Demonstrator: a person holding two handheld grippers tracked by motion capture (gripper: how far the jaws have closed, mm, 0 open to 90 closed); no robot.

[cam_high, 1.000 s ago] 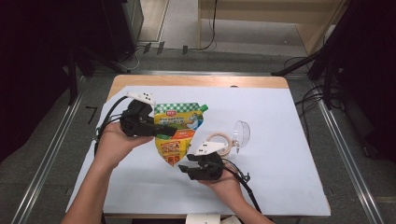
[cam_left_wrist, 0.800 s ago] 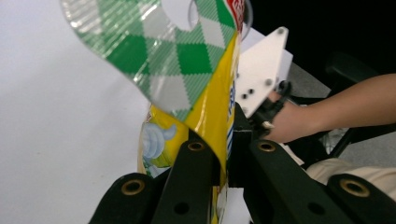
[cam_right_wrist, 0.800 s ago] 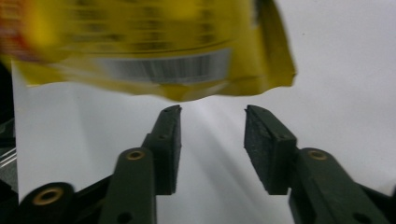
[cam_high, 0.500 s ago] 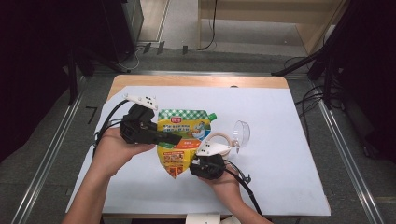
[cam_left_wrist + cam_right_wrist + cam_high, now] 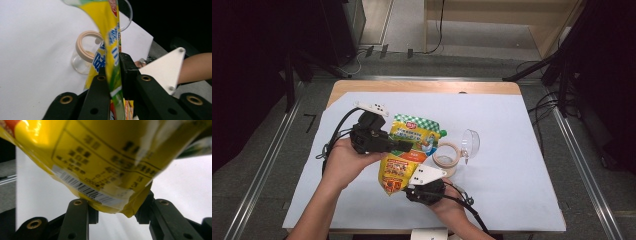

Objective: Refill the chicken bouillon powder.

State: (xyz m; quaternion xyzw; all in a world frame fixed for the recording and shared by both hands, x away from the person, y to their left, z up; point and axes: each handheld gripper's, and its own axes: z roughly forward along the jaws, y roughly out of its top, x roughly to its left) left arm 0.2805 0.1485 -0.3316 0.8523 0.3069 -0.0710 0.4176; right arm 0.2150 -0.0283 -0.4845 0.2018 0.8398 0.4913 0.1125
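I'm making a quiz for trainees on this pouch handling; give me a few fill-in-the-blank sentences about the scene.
1. The left gripper is shut on the yellow and green ____.
2. The glass jar has a ____ open beside it.
3. The pouch's bottom corner sits between the ____ gripper's jaws.
4. The table is covered by a ____ sheet.

Missing words: pouch; lid; right; white

Lab recording bay: white-covered table point(image 5: 512, 125), floor rails point(image 5: 267, 165), trailing cables point(image 5: 542, 107).

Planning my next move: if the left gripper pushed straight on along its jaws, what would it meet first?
Likely the glass jar with the tan rim, lying just beyond the pouch that the left gripper clamps. Depth is unclear.
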